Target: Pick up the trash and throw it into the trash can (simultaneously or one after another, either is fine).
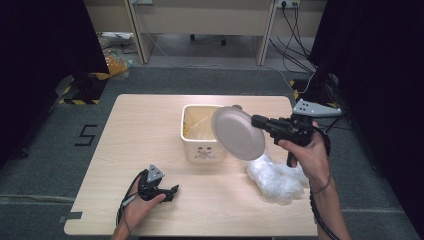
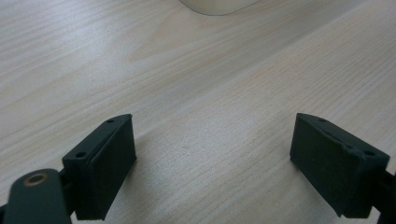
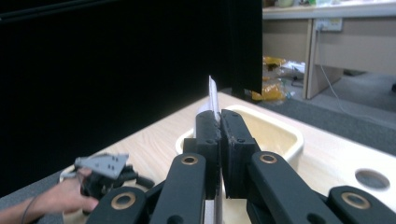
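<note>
In the high view, a white plate (image 1: 238,132) is gripped by its rim in the closed right gripper (image 1: 256,120), tilted above the cream bin (image 1: 202,150). In the left gripper view, the left gripper (image 2: 212,149) is seen wide open and empty over the table (image 2: 196,84). In the right gripper view, the plate (image 3: 212,95) appears edge-on, perhaps bent slightly, pinched between the jaws.

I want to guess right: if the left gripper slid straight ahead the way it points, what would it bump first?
Probably the cream bin. The left gripper has open jaws over bare table, with nothing between.
</note>
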{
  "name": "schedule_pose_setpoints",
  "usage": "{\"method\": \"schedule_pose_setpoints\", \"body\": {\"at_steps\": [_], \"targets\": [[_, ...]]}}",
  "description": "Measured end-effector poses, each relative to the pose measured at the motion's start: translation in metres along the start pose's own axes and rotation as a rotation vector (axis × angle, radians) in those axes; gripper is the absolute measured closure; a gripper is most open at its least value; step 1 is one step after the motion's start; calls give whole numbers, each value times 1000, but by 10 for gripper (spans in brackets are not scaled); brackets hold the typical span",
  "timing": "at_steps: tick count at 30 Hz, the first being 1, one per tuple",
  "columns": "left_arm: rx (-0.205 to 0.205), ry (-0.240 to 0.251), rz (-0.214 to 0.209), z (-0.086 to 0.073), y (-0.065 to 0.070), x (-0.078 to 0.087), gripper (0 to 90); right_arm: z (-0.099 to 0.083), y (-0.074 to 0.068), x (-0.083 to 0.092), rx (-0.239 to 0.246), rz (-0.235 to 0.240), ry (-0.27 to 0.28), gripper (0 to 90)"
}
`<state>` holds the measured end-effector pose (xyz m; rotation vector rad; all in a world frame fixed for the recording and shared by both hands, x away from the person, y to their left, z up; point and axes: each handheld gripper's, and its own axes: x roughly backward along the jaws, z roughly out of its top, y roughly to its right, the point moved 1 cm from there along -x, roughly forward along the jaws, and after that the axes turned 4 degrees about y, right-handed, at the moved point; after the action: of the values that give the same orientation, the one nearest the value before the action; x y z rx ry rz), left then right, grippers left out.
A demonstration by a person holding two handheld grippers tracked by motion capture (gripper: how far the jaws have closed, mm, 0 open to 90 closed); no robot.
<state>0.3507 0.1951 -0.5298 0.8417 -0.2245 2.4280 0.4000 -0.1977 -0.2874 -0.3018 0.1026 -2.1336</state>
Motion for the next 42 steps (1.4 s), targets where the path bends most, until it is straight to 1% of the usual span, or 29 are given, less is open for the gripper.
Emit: {"method": "schedule_pose_setpoints", "body": {"at_steps": [4, 9, 13, 17, 20, 30, 32, 38, 42], "targets": [[0, 0, 0, 0, 0, 0, 133, 16, 0, -17, 7, 12, 7, 871], [-4, -5, -2, 0, 0, 0, 132, 29, 7, -38, -6, 10, 5, 871], [-4, -6, -2, 0, 0, 0, 132, 32, 12, -54, -7, 3, -4, 871], [-2, -5, -2, 0, 0, 0, 132, 32, 19, -70, -25, 0, -6, 871], [-2, -5, -2, 0, 0, 0, 131, 29, 26, -81, -51, -8, -9, 871], [-2, -5, -2, 0, 0, 0, 130, 14, 41, -111, -99, -21, -39, 871], [-2, -6, -2, 0, 0, 0, 130, 10, 44, -116, -106, -24, -43, 871], [-1, -5, -2, 0, 0, 0, 130, -7, 53, -131, -148, -26, -65, 871], [-2, -5, -2, 0, 0, 0, 130, -19, 56, -138, -166, -27, -89, 871]]}}
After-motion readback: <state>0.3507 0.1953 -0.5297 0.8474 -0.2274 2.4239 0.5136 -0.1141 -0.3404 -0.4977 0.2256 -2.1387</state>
